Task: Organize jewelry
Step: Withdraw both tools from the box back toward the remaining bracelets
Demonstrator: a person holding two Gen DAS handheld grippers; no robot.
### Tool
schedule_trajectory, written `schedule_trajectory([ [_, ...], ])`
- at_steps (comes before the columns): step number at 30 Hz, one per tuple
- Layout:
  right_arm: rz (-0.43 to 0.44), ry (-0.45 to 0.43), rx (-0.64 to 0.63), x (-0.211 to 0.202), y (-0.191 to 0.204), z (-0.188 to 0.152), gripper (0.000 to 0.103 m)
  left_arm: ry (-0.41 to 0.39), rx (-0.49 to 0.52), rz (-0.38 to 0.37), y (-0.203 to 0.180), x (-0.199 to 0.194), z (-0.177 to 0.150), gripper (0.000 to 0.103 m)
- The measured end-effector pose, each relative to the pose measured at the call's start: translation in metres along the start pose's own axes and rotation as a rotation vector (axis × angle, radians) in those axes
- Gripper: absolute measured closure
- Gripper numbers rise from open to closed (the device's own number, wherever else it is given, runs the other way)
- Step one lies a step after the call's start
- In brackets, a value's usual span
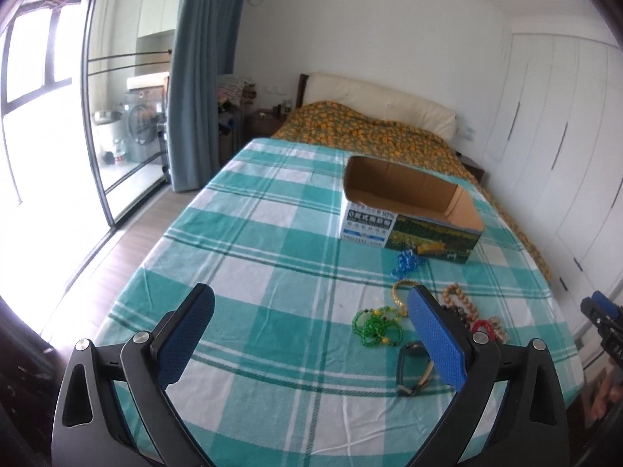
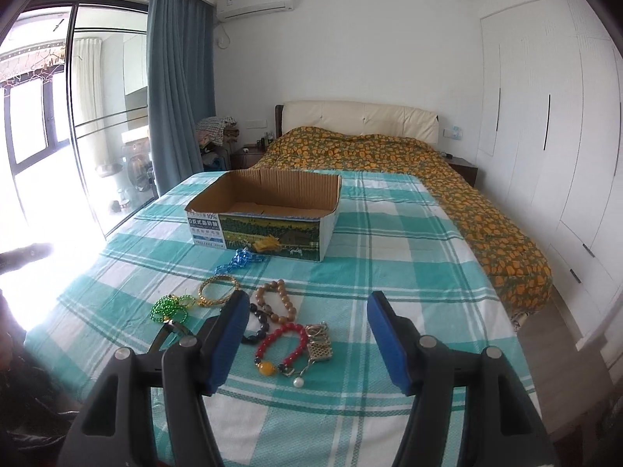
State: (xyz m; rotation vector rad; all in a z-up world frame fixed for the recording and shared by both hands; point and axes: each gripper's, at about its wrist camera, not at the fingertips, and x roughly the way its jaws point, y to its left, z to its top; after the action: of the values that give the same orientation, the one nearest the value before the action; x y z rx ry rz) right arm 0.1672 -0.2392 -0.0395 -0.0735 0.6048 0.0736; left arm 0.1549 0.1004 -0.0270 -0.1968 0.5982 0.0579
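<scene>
An open, empty cardboard box (image 1: 409,210) (image 2: 268,210) stands on the teal checked cloth. In front of it lie a blue bead string (image 2: 237,260), a gold bangle (image 2: 218,290), green beads (image 2: 171,307), a brown wooden bead bracelet (image 2: 274,301), dark beads (image 2: 259,323), a red bead bracelet (image 2: 282,344) and a small metal piece (image 2: 319,344). My left gripper (image 1: 309,305) is open and empty above the cloth, left of the jewelry. My right gripper (image 2: 309,311) is open and empty above the red bracelet. A dark band (image 1: 409,366) lies near the left gripper's right finger.
The cloth (image 2: 389,241) covers the foot of a bed with an orange flowered quilt (image 2: 447,179). White wardrobes (image 2: 545,116) line the right wall. A blue curtain (image 2: 179,89) and glass sliding doors (image 2: 46,124) are on the left.
</scene>
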Motion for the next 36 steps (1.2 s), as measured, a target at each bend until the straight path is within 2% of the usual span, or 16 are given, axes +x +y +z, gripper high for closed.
schedule_trajectory([
  [2,-0.016,0.003,-0.033,0.008,-0.008,0.006,0.034,0.002,-0.045,-0.007,-0.001,0.009,0.005,0.003],
  [5,-0.007,0.022,-0.085,0.031,-0.017,0.018,0.034,0.013,-0.074,-0.047,-0.011,0.028,0.019,0.003],
  [9,0.051,0.047,-0.129,0.056,-0.025,0.050,0.034,-0.006,-0.030,-0.049,-0.031,0.045,0.052,0.003],
  [14,0.074,0.035,-0.200,0.069,-0.021,0.091,0.034,-0.010,0.010,-0.001,-0.042,0.051,0.083,0.003],
  [19,0.061,0.011,-0.157,0.059,-0.017,0.101,0.034,0.036,-0.029,0.057,-0.045,0.044,0.077,0.003],
  [21,0.043,0.042,-0.119,0.058,-0.016,0.098,0.034,0.084,-0.039,0.093,-0.046,0.044,0.069,0.003],
  [24,0.016,0.112,-0.044,0.057,-0.016,0.092,0.034,0.153,-0.017,0.100,-0.047,0.044,0.063,0.003],
  [28,0.004,0.107,-0.001,0.053,-0.015,0.095,0.034,0.117,0.051,0.096,-0.052,0.037,0.072,0.003],
  [32,0.008,0.074,-0.050,0.053,-0.010,0.113,0.034,0.091,0.066,0.086,-0.058,0.040,0.083,0.003],
  [36,0.073,0.068,-0.119,0.060,0.001,0.129,0.034,0.021,0.080,0.054,-0.067,0.033,0.087,0.003],
])
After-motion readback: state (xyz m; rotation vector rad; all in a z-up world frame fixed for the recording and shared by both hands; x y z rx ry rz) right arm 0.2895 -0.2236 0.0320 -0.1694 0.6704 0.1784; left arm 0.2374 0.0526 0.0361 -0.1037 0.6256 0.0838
